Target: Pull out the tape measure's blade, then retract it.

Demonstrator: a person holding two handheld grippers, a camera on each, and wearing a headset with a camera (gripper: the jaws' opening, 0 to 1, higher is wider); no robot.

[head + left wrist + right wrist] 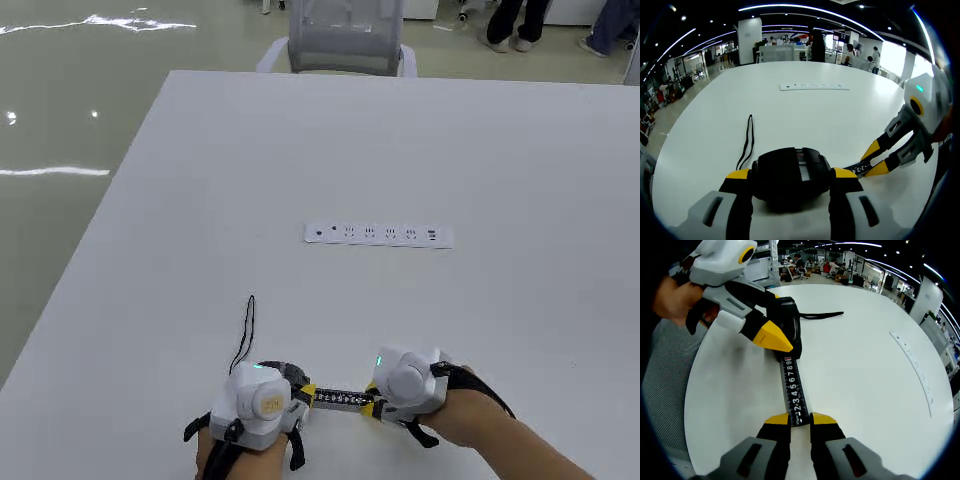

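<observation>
Left claw [791, 173]: nearest the lens, on the person's side of the power strip [378, 235] and well apart from it; both jaws press the flanks of the tape measure case [789, 322], so it is clamped on the case.
Right claw [799, 419]: same side of the power strip, level with the strip's middle; jaws pinched together on the free end of the blade [792, 390].
Tape measure case: black, resting on the white surface [500, 150], on the person's side of the power strip and just past its left end.
Blade: a short run is out, numbers up, bridging the gap between the two claws.
Strap [247, 330]: thin black loop trailing from the case toward the power strip, slack on the surface.
Key relation: the blade's long axis runs from case to right claw, roughly parallel to the power strip's length. The case lies straight ahead of the right claw along that line, and the right claw alone has the tip.
Stage, by my reading: extension looks barely begun or nearly wound back; which of the two cannot be told.
Next move, as I judge it: any further draw should follow that same axis, the right claw heading away from the case toward the power strip's right end while the left claw anchors the case.
Risk: pulling off-axis could twist or kink the blade.
</observation>
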